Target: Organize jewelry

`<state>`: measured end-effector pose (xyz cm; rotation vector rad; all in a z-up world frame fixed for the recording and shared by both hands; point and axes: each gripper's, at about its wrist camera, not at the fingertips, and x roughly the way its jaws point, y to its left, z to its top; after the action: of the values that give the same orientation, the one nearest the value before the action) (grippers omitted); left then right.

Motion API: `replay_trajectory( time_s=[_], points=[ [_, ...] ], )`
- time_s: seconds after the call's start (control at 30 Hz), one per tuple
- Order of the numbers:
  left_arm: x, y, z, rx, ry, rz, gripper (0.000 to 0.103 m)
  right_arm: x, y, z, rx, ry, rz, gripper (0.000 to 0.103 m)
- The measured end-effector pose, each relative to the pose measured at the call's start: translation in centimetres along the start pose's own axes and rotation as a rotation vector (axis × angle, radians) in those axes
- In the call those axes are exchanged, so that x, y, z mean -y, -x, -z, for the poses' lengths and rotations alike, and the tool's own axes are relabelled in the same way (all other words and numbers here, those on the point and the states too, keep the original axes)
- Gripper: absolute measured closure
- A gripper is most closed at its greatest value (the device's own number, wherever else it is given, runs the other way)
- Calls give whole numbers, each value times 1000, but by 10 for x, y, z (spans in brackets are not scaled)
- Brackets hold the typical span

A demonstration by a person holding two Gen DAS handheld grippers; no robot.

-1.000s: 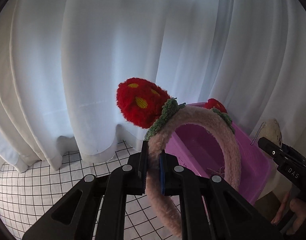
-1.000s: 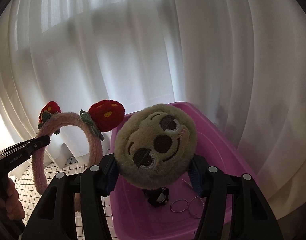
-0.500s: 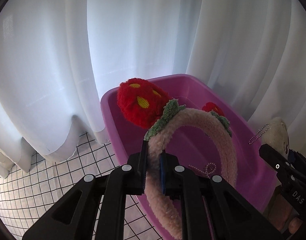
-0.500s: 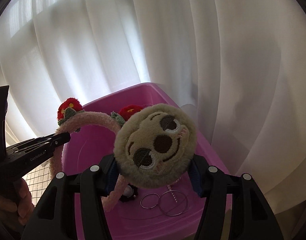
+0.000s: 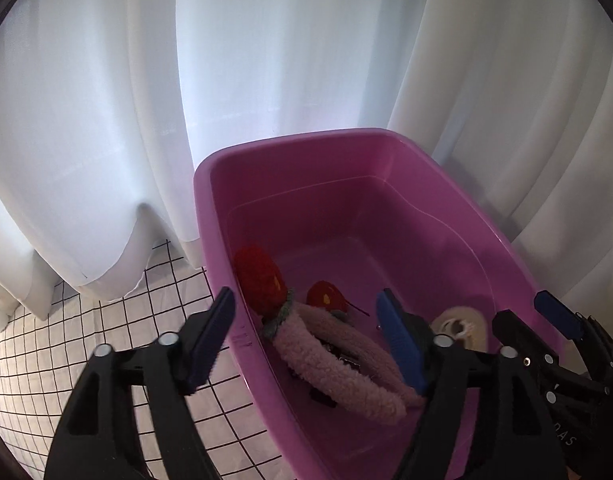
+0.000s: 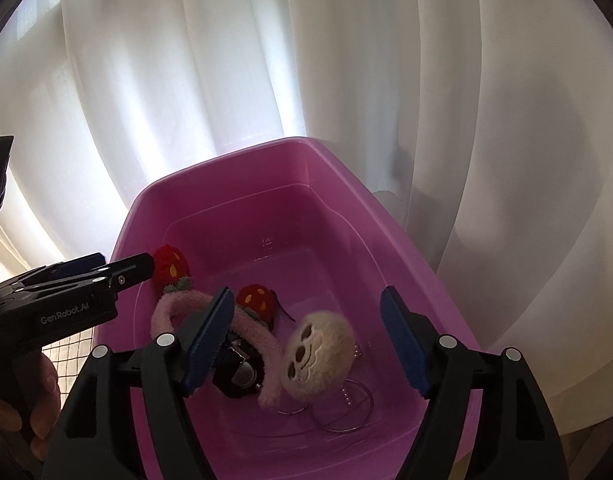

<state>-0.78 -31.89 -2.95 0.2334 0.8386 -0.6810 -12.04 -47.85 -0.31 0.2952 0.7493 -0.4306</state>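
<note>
both the left tongs and right tongs gape empty over the pink bin, where the headband and blurred, seemingly sloth-faced plush lie toward six o'clock.

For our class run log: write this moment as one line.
left gripper: open | right gripper: open | pink headband: in purple bin | sloth plush: in bin, beside headband

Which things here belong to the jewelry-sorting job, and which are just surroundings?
Job:
pink strawberry headband
plush sloth charm
metal rings
black watch
purple tub
left hand-held gripper
right hand-held gripper

Surroundings:
white curtain
grid-patterned cloth
</note>
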Motion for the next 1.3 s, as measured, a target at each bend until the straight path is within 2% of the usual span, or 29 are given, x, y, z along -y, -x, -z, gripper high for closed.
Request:
replay_trajectory(
  time_s=[0.07,0.1,0.23,0.57,1.3],
  points=[
    [2,15,0,73,-7,-18,8,1,6,-1,20,-8,-11,30],
    [4,19,-1,83,-19,-15,8,2,9,-1,32,-13,-10,30],
    [14,28,-2,80,-65,-55,7,2,23,-2,61,-22,-17,30],
    [10,41,3,57,-53,-117,6,0,35,2,81,-9,-23,30],
    [-6,44,11,25,-19,-141,6,-13,40,8,73,34,-23,30]
  ],
)
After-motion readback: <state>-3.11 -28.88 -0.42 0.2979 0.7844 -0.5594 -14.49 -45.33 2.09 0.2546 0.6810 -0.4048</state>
